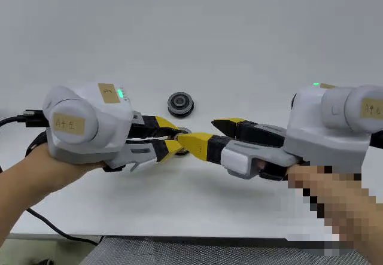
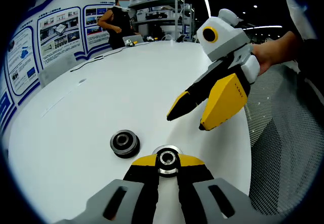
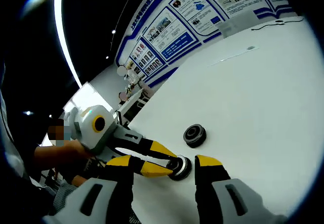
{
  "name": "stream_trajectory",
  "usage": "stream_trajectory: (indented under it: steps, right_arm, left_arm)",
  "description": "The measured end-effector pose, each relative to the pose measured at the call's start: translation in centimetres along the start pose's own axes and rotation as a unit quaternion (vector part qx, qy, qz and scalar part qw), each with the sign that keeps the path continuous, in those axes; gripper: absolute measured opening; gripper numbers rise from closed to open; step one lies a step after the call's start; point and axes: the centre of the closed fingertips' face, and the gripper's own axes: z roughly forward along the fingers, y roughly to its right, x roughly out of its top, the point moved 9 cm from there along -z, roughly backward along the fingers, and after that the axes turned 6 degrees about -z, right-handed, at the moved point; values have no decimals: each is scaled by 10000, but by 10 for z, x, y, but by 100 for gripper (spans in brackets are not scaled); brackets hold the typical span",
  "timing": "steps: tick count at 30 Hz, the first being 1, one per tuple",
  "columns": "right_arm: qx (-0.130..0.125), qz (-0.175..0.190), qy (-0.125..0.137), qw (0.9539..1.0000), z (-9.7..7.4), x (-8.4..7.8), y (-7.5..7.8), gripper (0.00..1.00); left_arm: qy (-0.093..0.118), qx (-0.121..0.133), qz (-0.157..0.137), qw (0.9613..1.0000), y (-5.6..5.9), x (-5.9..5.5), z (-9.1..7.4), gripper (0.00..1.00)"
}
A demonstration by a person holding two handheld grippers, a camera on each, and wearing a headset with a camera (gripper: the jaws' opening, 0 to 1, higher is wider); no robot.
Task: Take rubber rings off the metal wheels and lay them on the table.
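Closest in, the person's left hand [image 1: 42,166] and right hand [image 1: 320,184] each hold a gripper low over the white table [image 1: 251,49], with the tips nearly meeting in the middle of the head view. On that side the left gripper [image 1: 172,138] has its yellow-tipped jaws pinched tight on a metal wheel [image 2: 167,159]. In the left gripper view the wheel sits square between the two tips, bright rim and dark hub facing the camera; whether it rests on the table or is lifted off it I cannot tell. Facing it, the right gripper [image 1: 197,131] has its jaws spread wide and grips nothing. In the right gripper view they stand either side of the held wheel, and contact cannot be made out. Just beyond the tips a second wheel [image 1: 181,103] lies on the table, apart from both grippers, with a black rubber ring [image 2: 132,152] around it.
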Motion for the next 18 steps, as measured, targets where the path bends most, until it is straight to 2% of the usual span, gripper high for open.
stream_trajectory:
  steps: [3, 8, 13, 18]
  right_arm:
    - [16, 89, -64, 9999, 5, -1, 5, 51]
    - [240, 390, -188, 9988, 14, -5, 7, 54]
    - [306, 560, -210, 9977, 22, -6, 4, 57]
    - [402, 707, -235, 9964, 27, -6, 2, 60]
  left_arm:
    - [5, 0, 4, 10000, 0, 0, 0, 13]
    - [30, 2, 47, 10000, 0, 0, 1, 13]
    - [6, -35, 157, 9999, -1, 0, 1, 13]
    - [-16, -56, 139, 9999, -2, 1, 2, 13]
